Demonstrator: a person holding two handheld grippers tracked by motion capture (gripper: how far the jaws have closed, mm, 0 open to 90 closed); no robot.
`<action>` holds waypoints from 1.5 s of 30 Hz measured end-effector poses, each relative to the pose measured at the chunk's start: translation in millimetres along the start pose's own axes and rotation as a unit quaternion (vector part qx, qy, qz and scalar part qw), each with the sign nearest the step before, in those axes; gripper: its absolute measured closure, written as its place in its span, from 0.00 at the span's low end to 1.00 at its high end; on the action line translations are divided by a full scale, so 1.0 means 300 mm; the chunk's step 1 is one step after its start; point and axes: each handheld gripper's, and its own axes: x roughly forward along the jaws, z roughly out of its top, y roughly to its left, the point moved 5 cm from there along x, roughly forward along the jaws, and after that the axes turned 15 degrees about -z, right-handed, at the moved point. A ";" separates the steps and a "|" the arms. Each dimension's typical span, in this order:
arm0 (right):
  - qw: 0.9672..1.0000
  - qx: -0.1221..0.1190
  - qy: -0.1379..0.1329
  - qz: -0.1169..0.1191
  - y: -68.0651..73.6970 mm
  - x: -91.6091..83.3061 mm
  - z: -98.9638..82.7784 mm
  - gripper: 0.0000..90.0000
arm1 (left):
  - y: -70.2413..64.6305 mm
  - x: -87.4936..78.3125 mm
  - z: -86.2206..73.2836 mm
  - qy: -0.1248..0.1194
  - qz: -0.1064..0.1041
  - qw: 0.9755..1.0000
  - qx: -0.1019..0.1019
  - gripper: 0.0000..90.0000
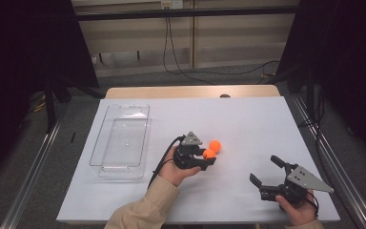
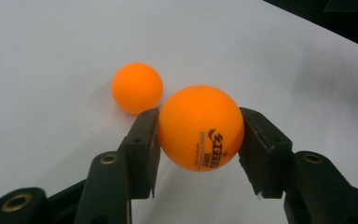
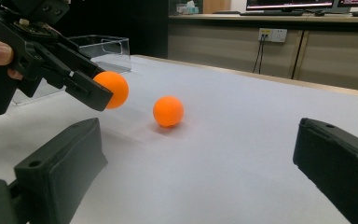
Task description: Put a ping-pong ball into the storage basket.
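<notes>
L gripper (image 2: 198,135) is clamped on an orange ball (image 2: 200,127), held just off the white sheet (image 1: 248,124). 2nd ball (image 2: 137,87) is seen on the sheet just beyond it. R gripper (image 1: 266,173) is held wide open w/ nothing in it, near the front edge, well apart from both.

- High view looks forward and down from above the person's side, far enough back to take in the whole table (image 1: 248,114), both forearms at the bottom.
- Left gripper view sits very close, aimed down along its own jaws at the held ball (image 2: 200,127), the loose ball (image 2: 137,87) just beyond.
- Right gripper view rides low, near table level, facing across toward the left gripper (image 3: 103,96).
- All three share both balls.
</notes>
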 end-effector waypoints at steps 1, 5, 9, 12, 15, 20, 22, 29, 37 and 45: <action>1.000 0.000 -0.001 0.001 0.000 -0.001 0.000 0.01 | 0.000 -0.004 0.000 0.001 0.001 1.000 0.000 0.56; 1.000 -0.001 -0.001 0.001 0.001 -0.001 0.001 0.01 | 0.004 -0.019 -0.003 0.000 0.005 1.000 -0.003 0.56; 1.000 0.000 -0.001 0.002 0.001 0.001 0.001 0.01 | 0.008 -0.031 -0.002 -0.004 0.007 1.000 -0.007 0.56; 1.000 0.000 -0.001 0.002 0.002 0.001 0.001 0.01 | 0.009 -0.037 -0.002 -0.005 0.008 1.000 -0.009 0.56; 1.000 0.000 -0.002 0.003 0.002 0.001 0.002 0.01 | 0.013 -0.045 -0.003 -0.007 0.009 1.000 -0.013 0.56; 1.000 0.002 -0.002 0.002 0.000 0.001 0.002 0.01 | 0.019 -0.061 -0.001 -0.012 0.013 1.000 -0.016 0.56; 1.000 0.002 -0.002 0.002 0.000 0.000 0.002 0.01 | 0.020 -0.066 -0.001 -0.013 0.013 1.000 -0.018 0.56; 1.000 0.001 -0.002 0.003 0.004 0.001 0.002 0.01 | 0.019 -0.084 0.001 -0.015 0.016 1.000 -0.020 0.56; 1.000 -0.001 -0.002 0.004 0.005 0.001 0.003 0.01 | 0.027 -0.104 0.001 -0.017 0.017 0.999 -0.027 0.56; 1.000 0.000 -0.003 0.004 0.005 0.001 0.003 0.01 | 0.033 -0.124 0.004 -0.022 0.022 0.999 -0.030 0.56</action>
